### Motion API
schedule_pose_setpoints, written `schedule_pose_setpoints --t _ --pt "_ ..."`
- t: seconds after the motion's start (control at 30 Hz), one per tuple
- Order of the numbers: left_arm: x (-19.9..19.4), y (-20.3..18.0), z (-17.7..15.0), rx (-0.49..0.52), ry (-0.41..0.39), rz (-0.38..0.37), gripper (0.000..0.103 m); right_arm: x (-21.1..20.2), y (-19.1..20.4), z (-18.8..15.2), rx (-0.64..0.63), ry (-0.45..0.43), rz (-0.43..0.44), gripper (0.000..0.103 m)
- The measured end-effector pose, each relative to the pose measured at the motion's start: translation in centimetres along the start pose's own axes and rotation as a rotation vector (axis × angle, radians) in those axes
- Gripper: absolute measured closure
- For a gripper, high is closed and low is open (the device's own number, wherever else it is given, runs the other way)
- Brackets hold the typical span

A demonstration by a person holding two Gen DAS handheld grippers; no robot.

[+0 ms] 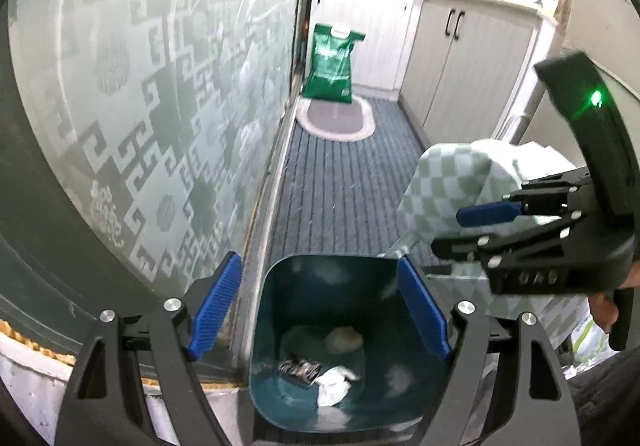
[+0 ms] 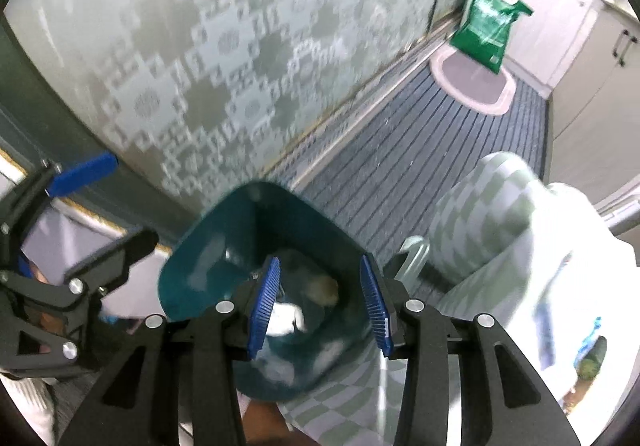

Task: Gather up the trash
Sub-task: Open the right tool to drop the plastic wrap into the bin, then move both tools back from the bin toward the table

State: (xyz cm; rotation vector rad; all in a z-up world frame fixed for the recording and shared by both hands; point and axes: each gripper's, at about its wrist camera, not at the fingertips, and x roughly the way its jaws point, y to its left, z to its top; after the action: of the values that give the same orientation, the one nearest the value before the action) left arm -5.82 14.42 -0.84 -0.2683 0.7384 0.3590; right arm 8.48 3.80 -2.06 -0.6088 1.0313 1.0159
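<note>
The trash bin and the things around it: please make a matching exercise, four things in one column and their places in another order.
Things
1. crumpled white paper
2. green bag
3. checkered cloth
4. oval mat

Places
A. on the striped floor, under the green bag
B. at the bottom of the trash bin
C. standing against the white cabinet at the far end
D. draped to the right of the bin

Pairs: 1-B, 2-C, 3-D, 4-A

Soft daylight, fisheye warp, motion blur
</note>
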Motion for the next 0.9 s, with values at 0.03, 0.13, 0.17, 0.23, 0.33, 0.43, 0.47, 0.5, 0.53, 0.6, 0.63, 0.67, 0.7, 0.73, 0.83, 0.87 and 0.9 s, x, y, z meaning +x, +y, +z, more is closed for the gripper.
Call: schedule_pose_setpoints --t 0.03,0.13,0.17,0.23,0.33,0.43,0.47,0.5,0.53,0.6,0.63,0.67,0.7,0.73,0.83,0.87,0.9 --pt "-0.2 -0.2 0.0 0.002 -0.014 -0.006 0.023 -1.0 -0.5 0.0 0.016 -0.029 0.003 0.058" --pt "-0.8 -0.6 0.2 0.003 -0.051 -0.027 0.024 -3.3 -1.8 0.0 0.049 -0.096 0.012 0.053" --pt "-0.9 -0.8 0.2 0.004 -0.061 -0.034 0.024 -4.0 -2.2 0.0 0.058 -0.116 0.014 0.049" --pt "-1.4 -1.4 0.4 0.009 -0.098 -0.051 0.024 -5.4 -3.0 -0.1 0.070 -0.158 0.014 0.048" --pt "-2.2 -2.2 0.7 0.019 -0.151 -0.078 0.023 -7.3 -4.3 -0.5 0.096 -0.210 -0.005 0.047" --pt "-3.0 -3.4 1.0 0.036 -0.202 -0.116 0.019 -8.7 -5.9 -1.3 0.124 -0.244 -0.023 0.045" --pt "-3.1 -3.7 1.0 0.042 -0.213 -0.126 0.018 -8.9 -6.2 -1.5 0.129 -0.252 -0.029 0.044" --pt "-3.2 -4.2 1.1 0.049 -0.224 -0.138 0.017 -9.3 -6.7 -1.8 0.137 -0.261 -0.037 0.043" --pt "-3.3 -4.7 1.1 0.055 -0.230 -0.151 0.017 -9.7 -7.4 -2.2 0.149 -0.272 -0.042 0.043" --pt "-3.0 -5.5 1.1 0.067 -0.243 -0.175 0.016 -10.4 -8.5 -2.9 0.167 -0.286 -0.050 0.042" --pt "-2.7 -5.9 1.1 0.073 -0.240 -0.185 0.016 -10.7 -9.1 -3.3 0.176 -0.291 -0.057 0.042" --pt "-2.4 -6.4 1.2 0.081 -0.231 -0.190 0.016 -10.8 -9.4 -3.6 0.182 -0.294 -0.063 0.042" --pt "-2.1 -7.2 1.3 0.097 -0.228 -0.192 0.016 -11.1 -9.9 -4.1 0.189 -0.298 -0.070 0.042" --pt "-2.0 -7.8 1.3 0.110 -0.234 -0.200 0.016 -11.2 -10.3 -4.5 0.195 -0.301 -0.078 0.042" --pt "-1.6 -9.5 1.4 0.132 -0.220 -0.241 0.017 -11.8 -11.7 -5.6 0.217 -0.308 -0.096 0.042" --pt "-1.5 -9.8 1.3 0.137 -0.212 -0.258 0.018 -12.1 -12.3 -6.1 0.227 -0.309 -0.102 0.042" --pt "-1.3 -10.5 1.2 0.149 -0.202 -0.286 0.018 -12.2 -12.7 -6.4 0.233 -0.310 -0.104 0.042"
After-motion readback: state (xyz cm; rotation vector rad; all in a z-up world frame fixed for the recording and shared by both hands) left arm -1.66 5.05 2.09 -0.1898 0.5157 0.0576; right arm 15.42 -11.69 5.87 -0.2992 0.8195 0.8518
